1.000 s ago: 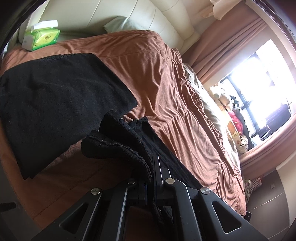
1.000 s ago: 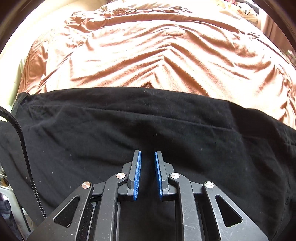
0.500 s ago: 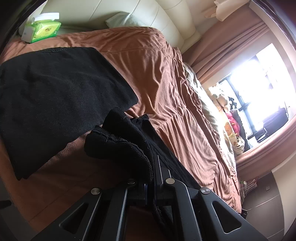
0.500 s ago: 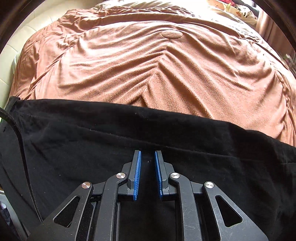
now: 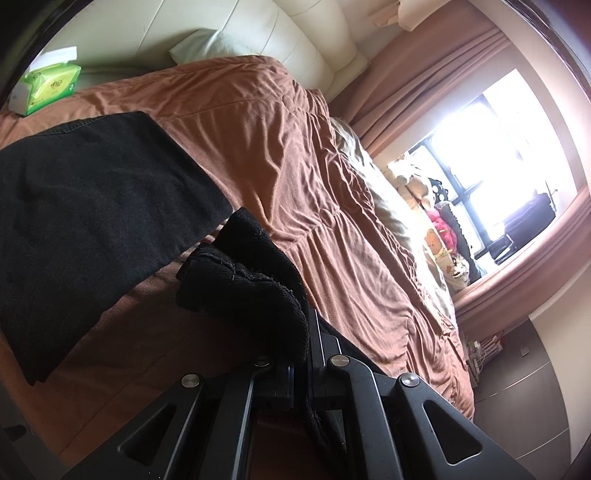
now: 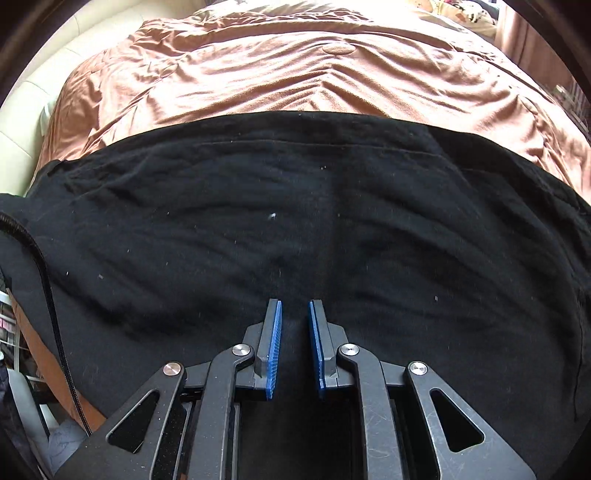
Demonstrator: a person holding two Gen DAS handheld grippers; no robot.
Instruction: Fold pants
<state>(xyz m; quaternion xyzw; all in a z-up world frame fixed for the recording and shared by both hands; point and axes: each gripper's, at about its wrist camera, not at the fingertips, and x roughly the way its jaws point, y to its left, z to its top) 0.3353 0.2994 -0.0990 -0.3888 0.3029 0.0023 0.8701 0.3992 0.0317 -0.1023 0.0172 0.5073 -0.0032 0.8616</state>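
Observation:
Black pants [image 5: 92, 206] lie on a brown bedspread [image 5: 295, 155]. In the left wrist view my left gripper [image 5: 308, 328] is shut on a bunched end of the pants [image 5: 251, 280] and holds it lifted above the bed, near the flat part. In the right wrist view the pants [image 6: 295, 206] spread wide across the bed below my right gripper [image 6: 294, 314]. Its blue pads [image 6: 275, 343] stand a little apart with nothing between them, close over the cloth.
A green tissue pack [image 5: 48, 88] sits at the head of the bed by a cream headboard [image 5: 258, 33] and a pillow [image 5: 207, 46]. Curtains [image 5: 424, 77], a bright window and soft toys [image 5: 439, 229] line the far side. A black cable [image 6: 48, 295] hangs at the left.
The left gripper has carried the bunched pants end further toward the flat part. The right gripper has shifted over the pants, first back, then forward; its jaws stay the same width.

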